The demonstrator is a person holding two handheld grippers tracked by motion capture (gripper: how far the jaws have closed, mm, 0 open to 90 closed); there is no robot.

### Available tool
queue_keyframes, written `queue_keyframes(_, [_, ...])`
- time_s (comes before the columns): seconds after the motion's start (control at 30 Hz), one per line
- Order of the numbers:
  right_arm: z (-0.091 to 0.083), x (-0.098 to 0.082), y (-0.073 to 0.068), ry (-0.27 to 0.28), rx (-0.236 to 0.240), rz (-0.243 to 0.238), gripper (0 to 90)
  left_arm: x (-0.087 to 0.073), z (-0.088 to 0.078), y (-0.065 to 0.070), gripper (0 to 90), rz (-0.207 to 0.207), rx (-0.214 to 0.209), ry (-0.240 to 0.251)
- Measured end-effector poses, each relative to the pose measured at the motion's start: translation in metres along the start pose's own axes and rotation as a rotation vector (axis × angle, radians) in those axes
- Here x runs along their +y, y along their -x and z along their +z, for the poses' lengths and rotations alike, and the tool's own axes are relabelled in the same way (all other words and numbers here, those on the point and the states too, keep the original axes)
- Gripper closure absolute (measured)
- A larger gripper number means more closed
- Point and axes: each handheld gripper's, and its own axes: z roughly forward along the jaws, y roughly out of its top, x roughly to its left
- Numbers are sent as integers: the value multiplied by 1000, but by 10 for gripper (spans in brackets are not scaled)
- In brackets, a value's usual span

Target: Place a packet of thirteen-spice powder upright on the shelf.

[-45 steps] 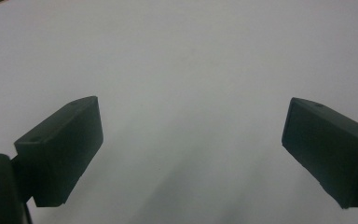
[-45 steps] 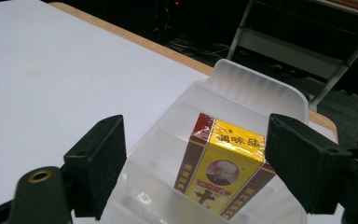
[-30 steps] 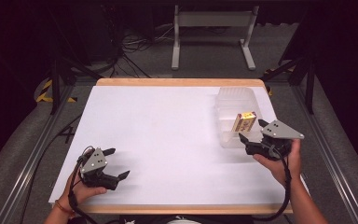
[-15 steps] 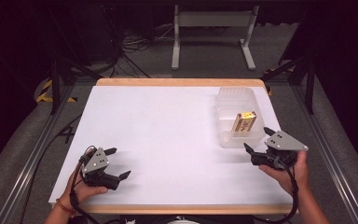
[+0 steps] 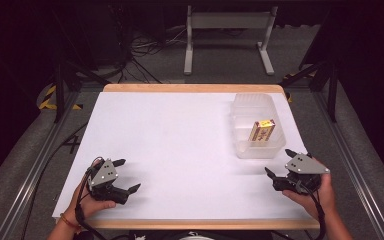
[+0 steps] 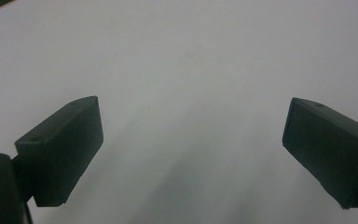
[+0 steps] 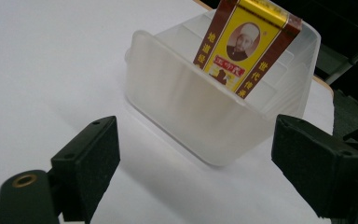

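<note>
While both grippers gape empty, yellow/brown box [image 7: 247, 44] w/ Chinese text leans in tub [image 7: 191, 112].

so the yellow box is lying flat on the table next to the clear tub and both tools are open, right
Not quite. The yellow box stands tilted inside the clear tub, not flat on the table; the right gripper view shows it. The left tool and right tool are open.
</note>
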Motion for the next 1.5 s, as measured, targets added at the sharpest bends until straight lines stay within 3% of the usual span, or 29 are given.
queue_keyframes(0.47, [-1,-27,-6,-25,-7,8,137,-1,2,-1,54,-3,7,-2])
queue_keyframes(0.8, [-8,-55,-3,-8,-10,127,126,0,4,-1,53,0,12,-5])
queue_keyframes(1.17, [-7,-51,-8,-3,-16,119,119,-2,0,0,48,6,27,1])
queue_keyframes(1.33, [-10,-50,-6,10,-34,147,121,-2,-1,0,47,4,29,11])
queue_keyframes(1.43, [-11,-48,-4,18,-15,183,123,-2,0,-1,47,4,29,4])
queue_keyframes(1.5, [-10,-48,-5,19,-13,176,123,-1,2,-1,46,4,28,0])
